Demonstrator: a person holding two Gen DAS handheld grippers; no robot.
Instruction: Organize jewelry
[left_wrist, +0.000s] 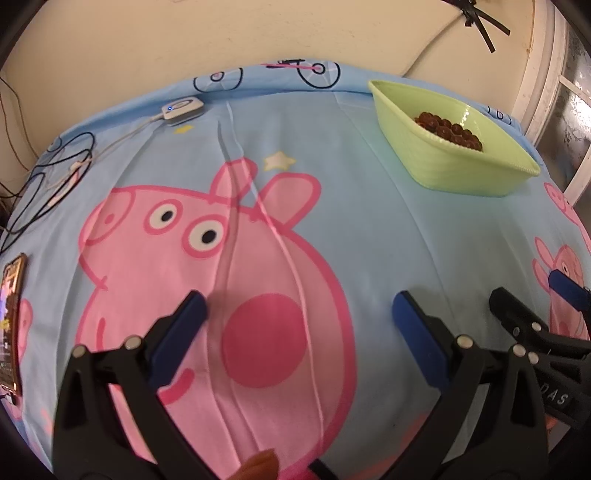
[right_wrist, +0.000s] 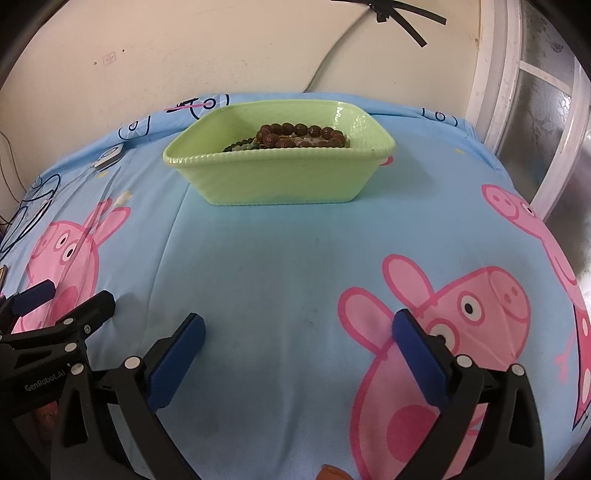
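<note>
A pale green plastic basket (right_wrist: 280, 177) stands on the blue cartoon-print cloth near the wall; the left wrist view shows the same basket (left_wrist: 436, 147) at upper right. Inside it lie a brown bead bracelet (right_wrist: 301, 134) and darker green beads (right_wrist: 240, 144); the brown beads (left_wrist: 448, 129) also show from the left. My right gripper (right_wrist: 299, 328) hovers over bare cloth in front of the basket, open and holding nothing. My left gripper (left_wrist: 299, 317) is open over the pink pig print, nothing between its fingers. Each gripper appears at the edge of the other's view.
A phone (left_wrist: 13, 321) lies at the cloth's left edge. A small white device (left_wrist: 183, 107) with cables (left_wrist: 55, 173) sits at the far left by the wall. A window frame (right_wrist: 517, 110) rises on the right, beyond the cloth's edge.
</note>
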